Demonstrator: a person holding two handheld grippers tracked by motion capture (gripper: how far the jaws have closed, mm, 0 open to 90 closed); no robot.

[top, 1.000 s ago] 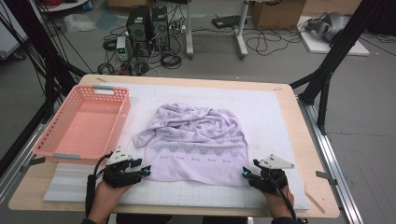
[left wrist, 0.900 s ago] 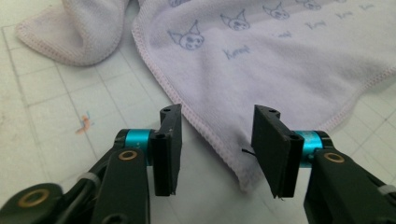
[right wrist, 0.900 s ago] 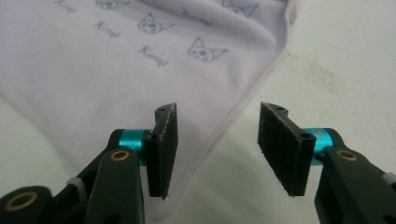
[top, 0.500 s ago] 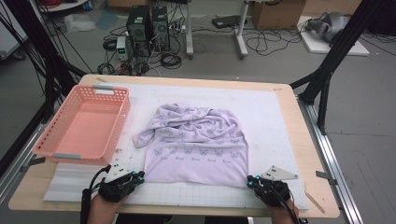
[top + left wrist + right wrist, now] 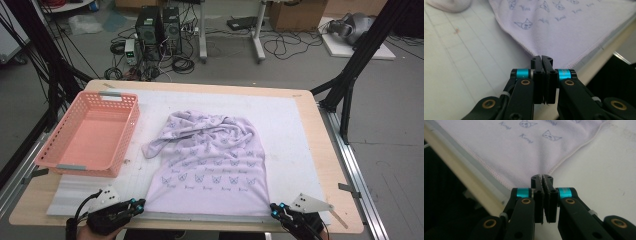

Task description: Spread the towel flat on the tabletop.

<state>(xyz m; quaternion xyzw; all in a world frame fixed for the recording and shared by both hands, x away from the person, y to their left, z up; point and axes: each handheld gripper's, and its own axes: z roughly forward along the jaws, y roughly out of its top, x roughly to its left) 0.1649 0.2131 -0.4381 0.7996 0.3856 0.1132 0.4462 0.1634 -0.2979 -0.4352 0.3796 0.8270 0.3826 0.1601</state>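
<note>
- Now you had both jaw pairs clamped: left hand-held gripper (image 5: 542, 59) and right hand-held gripper (image 5: 542, 178) each pinched a near corner of the lilac cat-print towel (image 5: 212, 165).
- Since a second ago, your hands had drawn back toward the tabletop (image 5: 320, 135) edge, so stretching the cloth flat looked ready.

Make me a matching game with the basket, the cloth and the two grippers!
Things:
1. basket
2. cloth
3. left gripper
4. right gripper

Matches:
A. pale purple with little cat faces
B. shut at the cloth's near right corner
C. pink, on the table's left side
D. shut at the cloth's near left corner

Pairs: 1-C, 2-A, 3-D, 4-B
</note>
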